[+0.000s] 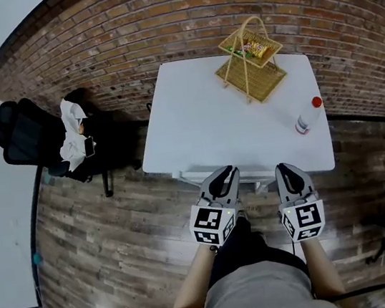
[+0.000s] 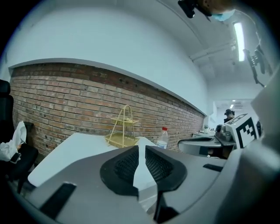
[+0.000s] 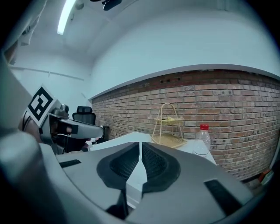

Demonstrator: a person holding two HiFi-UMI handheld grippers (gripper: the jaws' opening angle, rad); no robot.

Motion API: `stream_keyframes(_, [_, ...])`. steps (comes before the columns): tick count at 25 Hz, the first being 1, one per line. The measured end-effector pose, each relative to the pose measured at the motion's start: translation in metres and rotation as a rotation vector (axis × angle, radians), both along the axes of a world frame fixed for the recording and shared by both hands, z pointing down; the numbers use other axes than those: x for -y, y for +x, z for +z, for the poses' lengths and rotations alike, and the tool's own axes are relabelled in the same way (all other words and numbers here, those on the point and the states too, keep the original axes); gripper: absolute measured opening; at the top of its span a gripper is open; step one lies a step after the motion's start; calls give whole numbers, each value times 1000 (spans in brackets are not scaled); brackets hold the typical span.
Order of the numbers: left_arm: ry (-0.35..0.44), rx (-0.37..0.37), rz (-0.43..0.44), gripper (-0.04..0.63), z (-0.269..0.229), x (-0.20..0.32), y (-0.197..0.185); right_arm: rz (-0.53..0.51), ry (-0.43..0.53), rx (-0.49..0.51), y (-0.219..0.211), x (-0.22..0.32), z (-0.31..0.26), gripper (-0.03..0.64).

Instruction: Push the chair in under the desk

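Facing: both grippers point at the near edge of the white desk; brick wall beyond it.
Chair: black office chair well off to the left of the left gripper, clear of the desk, close to the brick wall; not under the desk.
Cloth: crumpled white cloth lying on the chair.
Left gripper: left gripper has its jaws drawn almost together with only a thin slit showing; nothing between them.
Right gripper: right gripper sits just beside the left one; jaws closed to a hairline, empty.
Basket stand: two-tier wicker basket stand straight ahead of the right gripper, at the desk's far side.
Bottle: clear bottle with a red cap, ahead and to the right of the right gripper, near the desk's right edge.
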State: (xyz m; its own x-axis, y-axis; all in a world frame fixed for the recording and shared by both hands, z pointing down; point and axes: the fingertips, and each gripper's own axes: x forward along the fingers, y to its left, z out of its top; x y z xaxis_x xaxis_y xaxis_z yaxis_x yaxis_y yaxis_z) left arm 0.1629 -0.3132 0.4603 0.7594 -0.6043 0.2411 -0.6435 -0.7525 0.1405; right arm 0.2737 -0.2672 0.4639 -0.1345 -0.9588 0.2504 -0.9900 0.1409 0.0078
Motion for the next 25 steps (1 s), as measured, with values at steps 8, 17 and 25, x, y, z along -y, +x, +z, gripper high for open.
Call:
stream_keyframes(8, [-15, 28, -119, 29, 2, -6, 3, 26, -7, 32, -1, -5, -1, 16])
stream_keyframes(17, [-2, 46, -114, 27, 2, -10, 8, 7, -13, 80, -5, -4, 2, 15])
stream_keyframes(25, [-6, 53, -119, 27, 4, -5, 8, 20, -19, 95, -1, 1, 5, 14])
